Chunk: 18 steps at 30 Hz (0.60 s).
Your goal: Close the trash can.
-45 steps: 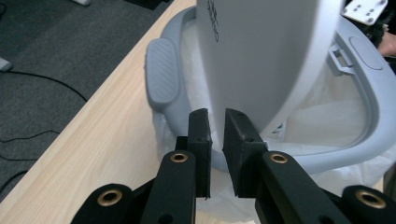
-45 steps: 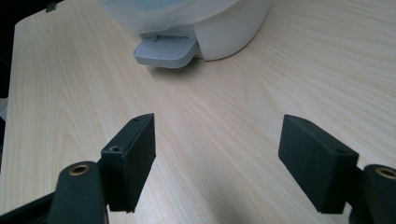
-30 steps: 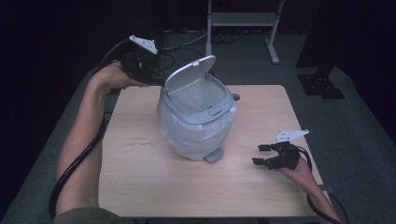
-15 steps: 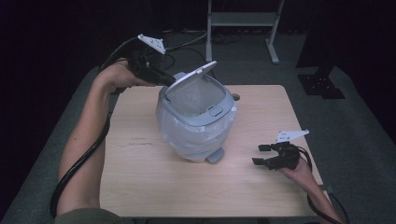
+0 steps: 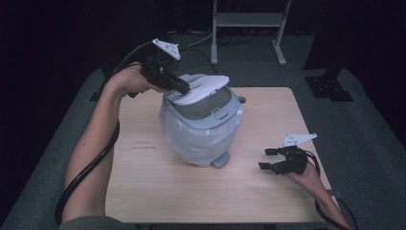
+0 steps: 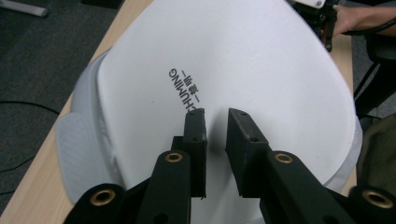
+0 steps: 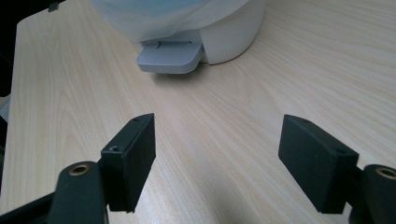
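Dark flooring is seen around one wooden table (image 5: 158,191), on which one lined bin (image 5: 201,132) stands near the middle, its single lid (image 5: 201,89) half lowered and one pedal (image 7: 169,57) at its base. Two grippers are counted: the left gripper (image 5: 184,87) is pressed, nearly closed, against the lid's top with nothing clamped; the right gripper (image 5: 266,158) is held spread wide and empty near the table's right edge.

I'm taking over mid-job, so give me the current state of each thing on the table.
Bin lid: partly lowered, not shut.
Bin: upright, liner bag fitted.
Pedal: free, nothing on it.
Left gripper: jaws nearly shut, tips on the lid.
Right gripper: open, empty, apart from the bin.
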Each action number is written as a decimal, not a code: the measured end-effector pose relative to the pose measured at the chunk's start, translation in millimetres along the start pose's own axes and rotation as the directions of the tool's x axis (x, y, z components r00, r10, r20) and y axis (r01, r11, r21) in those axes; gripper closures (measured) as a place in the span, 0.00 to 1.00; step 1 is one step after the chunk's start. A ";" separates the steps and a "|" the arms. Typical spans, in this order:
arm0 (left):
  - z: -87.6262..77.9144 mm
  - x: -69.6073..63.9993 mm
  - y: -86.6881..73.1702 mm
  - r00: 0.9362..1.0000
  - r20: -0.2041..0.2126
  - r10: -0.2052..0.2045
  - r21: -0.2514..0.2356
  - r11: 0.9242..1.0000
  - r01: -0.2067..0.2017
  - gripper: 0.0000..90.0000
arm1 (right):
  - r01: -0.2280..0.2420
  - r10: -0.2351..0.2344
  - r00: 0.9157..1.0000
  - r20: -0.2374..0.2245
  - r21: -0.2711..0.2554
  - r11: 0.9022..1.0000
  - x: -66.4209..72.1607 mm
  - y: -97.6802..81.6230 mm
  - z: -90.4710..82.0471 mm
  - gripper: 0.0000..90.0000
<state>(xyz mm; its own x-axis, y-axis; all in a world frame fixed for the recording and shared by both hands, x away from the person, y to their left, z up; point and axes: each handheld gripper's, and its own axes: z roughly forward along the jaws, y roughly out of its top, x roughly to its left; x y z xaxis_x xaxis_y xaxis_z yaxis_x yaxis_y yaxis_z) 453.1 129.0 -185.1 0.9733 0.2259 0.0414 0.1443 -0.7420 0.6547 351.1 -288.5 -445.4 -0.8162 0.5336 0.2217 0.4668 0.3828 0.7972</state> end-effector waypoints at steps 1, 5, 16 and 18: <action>2.2 -1.2 1.4 1.000 0.004 0.002 0.002 1.000 -0.002 0.86 | 0.000 0.000 1.000 -0.001 0.002 1.000 0.1 0.0 0.3 0.29; 9.1 -3.6 4.9 1.000 0.024 0.018 0.003 1.000 -0.018 0.85 | 0.000 0.000 1.000 -0.001 0.003 1.000 0.1 0.2 0.8 0.29; 28.8 -10.5 6.6 0.997 0.071 0.034 0.019 0.999 -0.035 0.81 | 0.002 -0.002 1.000 -0.002 0.000 1.000 0.4 0.0 -0.4 0.29; 32.9 -11.7 6.6 0.996 0.075 0.040 0.026 0.999 -0.042 0.81 | 0.001 -0.001 1.000 -0.002 0.001 1.000 0.6 0.1 -0.1 0.29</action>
<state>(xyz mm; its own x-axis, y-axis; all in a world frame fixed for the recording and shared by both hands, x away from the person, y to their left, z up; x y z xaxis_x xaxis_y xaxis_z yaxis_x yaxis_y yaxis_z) 448.6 100.6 -206.1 0.9889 0.1484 0.0107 0.1082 -0.7666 0.6329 350.6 -288.3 -445.1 -0.8177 0.5312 0.2219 0.4660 0.3844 0.7969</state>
